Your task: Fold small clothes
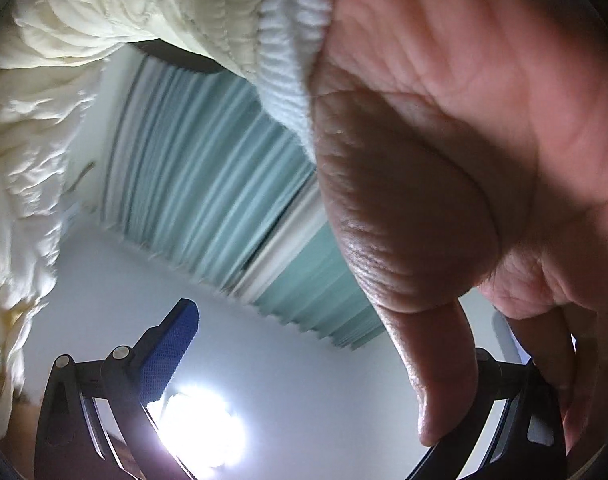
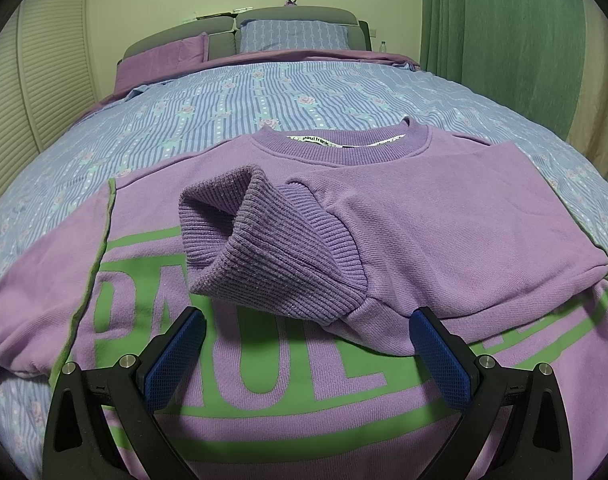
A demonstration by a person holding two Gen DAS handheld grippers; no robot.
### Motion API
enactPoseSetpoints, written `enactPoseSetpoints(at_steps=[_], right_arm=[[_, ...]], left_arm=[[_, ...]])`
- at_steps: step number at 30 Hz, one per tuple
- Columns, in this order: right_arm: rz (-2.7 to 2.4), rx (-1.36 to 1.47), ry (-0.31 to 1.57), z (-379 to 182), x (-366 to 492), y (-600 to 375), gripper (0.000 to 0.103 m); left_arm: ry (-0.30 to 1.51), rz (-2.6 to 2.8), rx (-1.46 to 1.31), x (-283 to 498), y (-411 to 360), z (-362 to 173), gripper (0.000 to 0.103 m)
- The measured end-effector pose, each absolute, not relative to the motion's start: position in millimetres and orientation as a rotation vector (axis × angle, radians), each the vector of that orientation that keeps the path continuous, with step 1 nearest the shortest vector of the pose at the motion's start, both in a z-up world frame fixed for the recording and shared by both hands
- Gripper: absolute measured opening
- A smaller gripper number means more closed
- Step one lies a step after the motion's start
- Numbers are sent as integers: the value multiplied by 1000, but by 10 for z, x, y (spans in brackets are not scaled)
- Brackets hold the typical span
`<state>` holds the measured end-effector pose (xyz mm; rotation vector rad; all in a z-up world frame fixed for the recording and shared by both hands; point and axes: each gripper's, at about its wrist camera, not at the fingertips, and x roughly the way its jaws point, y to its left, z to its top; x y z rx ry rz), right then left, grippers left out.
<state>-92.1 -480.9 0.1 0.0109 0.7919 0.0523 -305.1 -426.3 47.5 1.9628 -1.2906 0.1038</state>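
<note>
A purple sweatshirt with green lettering lies face up on the bed. Its right sleeve is folded across the chest, and the ribbed cuff rests just beyond my right gripper. That gripper is open, with nothing between its blue pads, low over the shirt's front. My left gripper points up at the ceiling, away from the clothes. Its jaws stand wide apart and open. Only its left blue pad shows; a person's hand covers the right finger.
The blue striped bedspread stretches to pillows and a grey headboard. Green curtains hang at the right, a slatted wardrobe at the left. In the left wrist view: a cream quilted sleeve, teal curtains, a bright ceiling lamp.
</note>
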Motion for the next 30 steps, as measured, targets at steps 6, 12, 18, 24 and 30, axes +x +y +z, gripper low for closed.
enactPoseSetpoints(at_steps=[6,12,18,24,30], right_arm=[[52,11,792,2,-922,-4810,103],[52,11,792,5,-924,-4809,103],[52,11,792,5,-925,-4808,103],[52,11,792,7,-926,-4808,103],[52,11,792,7,-925,-4807,103]], left_arm=[[-1218,54,2017,-3356,-4457,593,103],[-1157,102,2119,-3678,-4607,663,103],[-1128,152,2264,-3706,-4791,710,103],[-1148,173,2324,-3672,-4801,775,103],[-1151,176,2394,-3638,-4816,753,103]])
